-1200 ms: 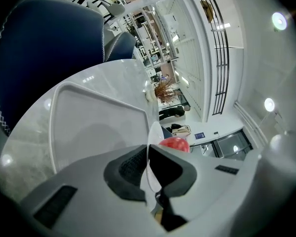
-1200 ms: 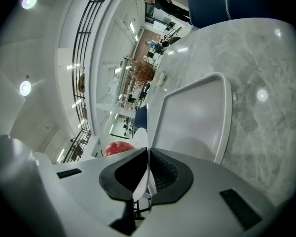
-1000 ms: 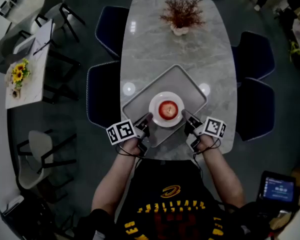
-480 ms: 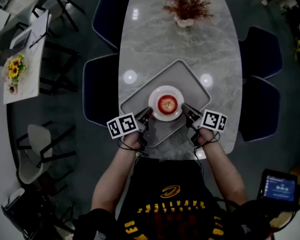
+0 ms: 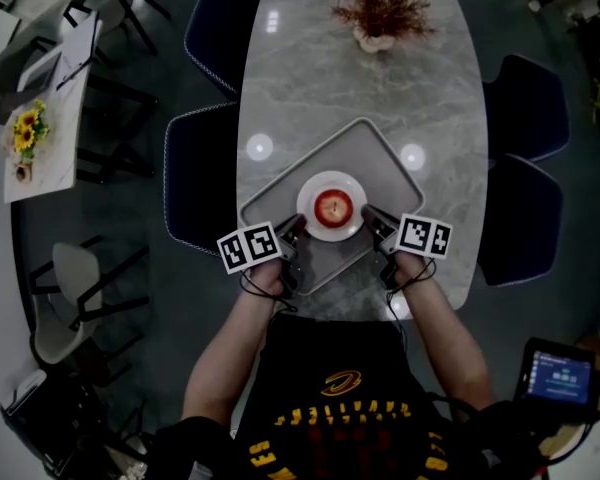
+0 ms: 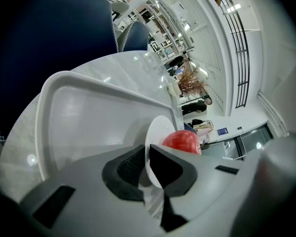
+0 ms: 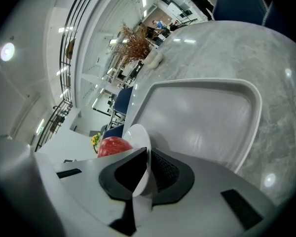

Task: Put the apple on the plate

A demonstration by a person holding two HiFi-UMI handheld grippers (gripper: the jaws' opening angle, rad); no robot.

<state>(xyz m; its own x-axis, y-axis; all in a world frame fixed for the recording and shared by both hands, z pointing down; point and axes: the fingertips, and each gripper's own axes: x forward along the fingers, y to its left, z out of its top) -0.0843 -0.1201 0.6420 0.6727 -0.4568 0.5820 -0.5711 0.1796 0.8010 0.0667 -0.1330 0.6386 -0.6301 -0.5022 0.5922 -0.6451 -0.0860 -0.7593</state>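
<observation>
A red apple [image 5: 332,206] sits on a small white plate [image 5: 310,193] over the grey tray [image 5: 275,206] on the marble table [image 5: 360,88]. My left gripper [image 5: 296,227] is shut on the plate's left rim and my right gripper [image 5: 368,216] is shut on its right rim. In the left gripper view the plate's rim [image 6: 155,130] stands edge-on between the black pads [image 6: 130,167] of the left gripper [image 6: 148,164], with the apple [image 6: 182,139] behind. In the right gripper view the right gripper [image 7: 148,169] pinches the plate [image 7: 138,137] beside the apple [image 7: 113,146]. Whether the plate rests on the tray I cannot tell.
A vase of dried branches [image 5: 380,13] stands at the table's far end. Dark blue chairs [image 5: 205,188] [image 5: 520,208] flank the table. A side table with sunflowers [image 5: 25,133] is at the left. A lit tablet [image 5: 558,376] sits at the lower right.
Both grippers have come down a little with the plate held between them. The apple has stayed on the plate and neither grip has changed.
</observation>
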